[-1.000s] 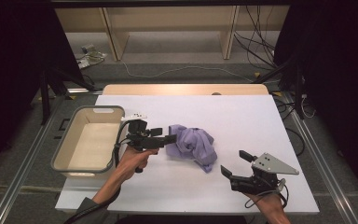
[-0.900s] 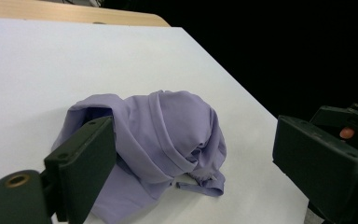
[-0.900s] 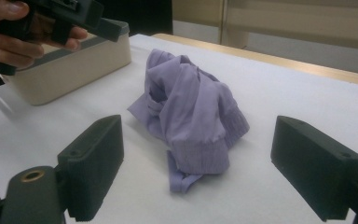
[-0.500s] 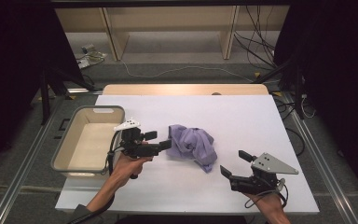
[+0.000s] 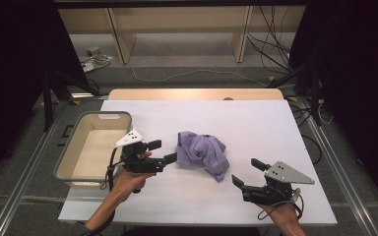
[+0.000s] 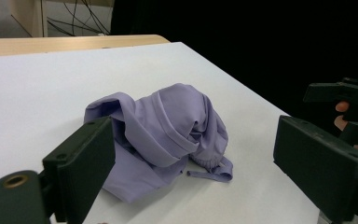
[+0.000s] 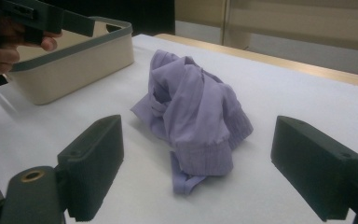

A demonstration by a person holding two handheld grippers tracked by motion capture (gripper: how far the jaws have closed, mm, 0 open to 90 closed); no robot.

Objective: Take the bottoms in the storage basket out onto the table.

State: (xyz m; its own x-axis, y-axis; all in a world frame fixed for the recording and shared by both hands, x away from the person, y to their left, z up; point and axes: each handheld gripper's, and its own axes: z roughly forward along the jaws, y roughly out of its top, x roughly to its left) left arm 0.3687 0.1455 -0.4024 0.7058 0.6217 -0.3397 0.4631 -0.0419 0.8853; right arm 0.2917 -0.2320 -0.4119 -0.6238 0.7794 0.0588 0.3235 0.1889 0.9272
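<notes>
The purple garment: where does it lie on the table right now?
In the high view the purple garment lies crumpled near the middle of the white table, just right of the open left gripper and the beige bin, touching neither.

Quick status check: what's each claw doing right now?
Left claw: open, holding nothing, beside the purple cloth.
Right claw: open, holding nothing.

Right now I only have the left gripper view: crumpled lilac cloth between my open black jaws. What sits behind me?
Observer: A beige plastic tub with a grey rim, at the table's left edge, beside the left gripper.
Operator: Anything in it?
Observer: Its floor looks bare in the high view.
Operator: Is the other gripper open?
Observer: Yes, the right gripper has its jaws apart, short of the lilac cloth.
</notes>
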